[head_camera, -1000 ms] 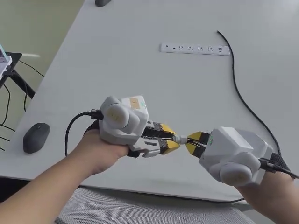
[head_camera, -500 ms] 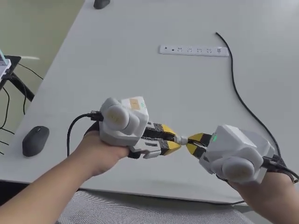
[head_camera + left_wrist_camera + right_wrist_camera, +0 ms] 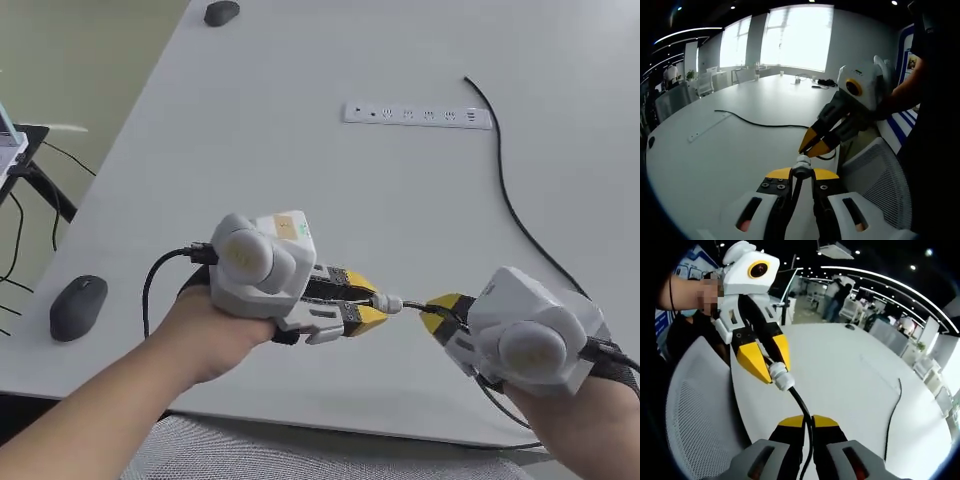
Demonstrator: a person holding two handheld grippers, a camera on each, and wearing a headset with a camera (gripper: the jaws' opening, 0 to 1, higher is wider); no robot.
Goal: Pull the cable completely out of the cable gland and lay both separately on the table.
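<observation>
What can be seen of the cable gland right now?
The cable gland is a small, light grey piece, plastic by its look, with a stepped, ribbed body in the right gripper view. The left tool is shut on its rear, holding it in the air over the near edge of the table. Its free end points at the right tool. The thin black cable runs out of it into that tool's closed jaws, not yet pulled free.

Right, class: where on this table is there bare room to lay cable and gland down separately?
Widest bare patch: the table between the power strip, the near mouse and the left gripper. A smaller one lies below the strip, beside the black cord. Crowded: the near edge, by the right gripper.
</observation>
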